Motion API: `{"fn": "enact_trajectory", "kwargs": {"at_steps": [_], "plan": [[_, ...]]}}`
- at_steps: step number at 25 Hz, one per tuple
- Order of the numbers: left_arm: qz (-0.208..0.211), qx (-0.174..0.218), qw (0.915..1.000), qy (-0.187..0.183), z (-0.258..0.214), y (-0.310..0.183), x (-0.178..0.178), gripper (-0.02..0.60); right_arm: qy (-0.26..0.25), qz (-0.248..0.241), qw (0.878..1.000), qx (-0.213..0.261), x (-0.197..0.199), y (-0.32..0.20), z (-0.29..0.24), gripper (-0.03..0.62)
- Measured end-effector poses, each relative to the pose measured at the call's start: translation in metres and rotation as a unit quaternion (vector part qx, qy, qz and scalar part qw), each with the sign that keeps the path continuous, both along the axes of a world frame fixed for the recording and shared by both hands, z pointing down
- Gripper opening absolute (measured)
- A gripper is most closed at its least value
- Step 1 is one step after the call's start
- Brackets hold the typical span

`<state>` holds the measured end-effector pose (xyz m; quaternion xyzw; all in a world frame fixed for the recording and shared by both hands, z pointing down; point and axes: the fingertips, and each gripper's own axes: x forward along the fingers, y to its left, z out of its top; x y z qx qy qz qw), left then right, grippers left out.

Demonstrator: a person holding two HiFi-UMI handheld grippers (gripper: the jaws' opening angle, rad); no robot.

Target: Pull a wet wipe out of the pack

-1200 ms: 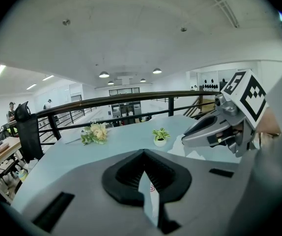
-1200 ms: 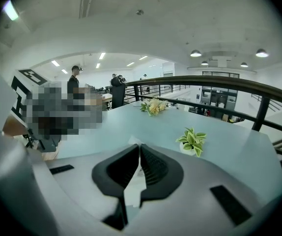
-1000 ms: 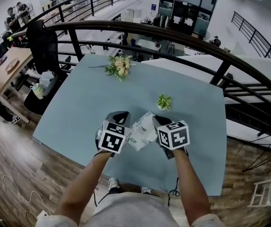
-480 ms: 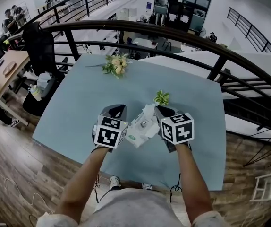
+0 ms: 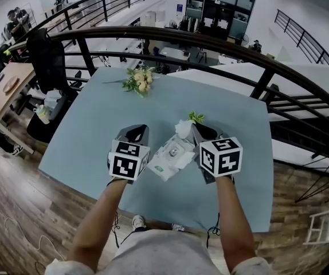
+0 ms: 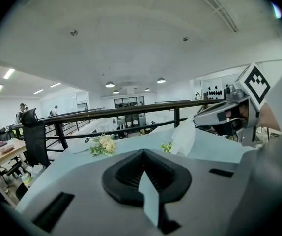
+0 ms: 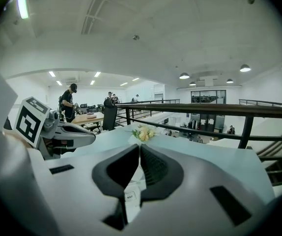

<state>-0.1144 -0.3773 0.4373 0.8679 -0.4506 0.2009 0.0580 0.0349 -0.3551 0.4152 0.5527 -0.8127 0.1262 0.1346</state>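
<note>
The wet wipe pack (image 5: 169, 156), white with green print, sits tilted between my two grippers over the near part of the blue table (image 5: 96, 125). My right gripper (image 5: 192, 128) is shut on a white wipe (image 5: 183, 129) that stretches up from the pack's opening. In the left gripper view the wipe (image 6: 183, 137) hangs under the right gripper's tip. White material with a small label (image 7: 130, 195) shows in the gap behind the right gripper (image 7: 140, 149) tips. My left gripper (image 5: 141, 132) is left of the pack with its jaws closed (image 6: 142, 154); only a pale strip shows behind its tips.
A bunch of pale flowers (image 5: 141, 80) lies at the table's far side. A small green sprig (image 5: 197, 117) lies just beyond the right gripper. A dark railing (image 5: 210, 42) curves behind the table. The table's near edge is close to the person's legs.
Both grippers have risen, the right one more. The white wipe, hidden a second ago, now stands out above the pack at the right gripper's tip.
</note>
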Motion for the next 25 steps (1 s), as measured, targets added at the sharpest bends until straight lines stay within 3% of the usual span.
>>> {"fn": "enact_trajectory", "kwargs": {"at_steps": [11,25], "plan": [[-0.014,0.015,0.9998,0.006,-0.01,-0.005,-0.01,-0.005,-0.008,0.018,0.999,0.046,0.004,0.0,-0.019,0.014],[-0.022,0.018,0.9996,0.007,-0.015,-0.003,-0.013,-0.005,-0.009,0.012,0.998,0.054,0.005,0.004,-0.025,0.014]]}}
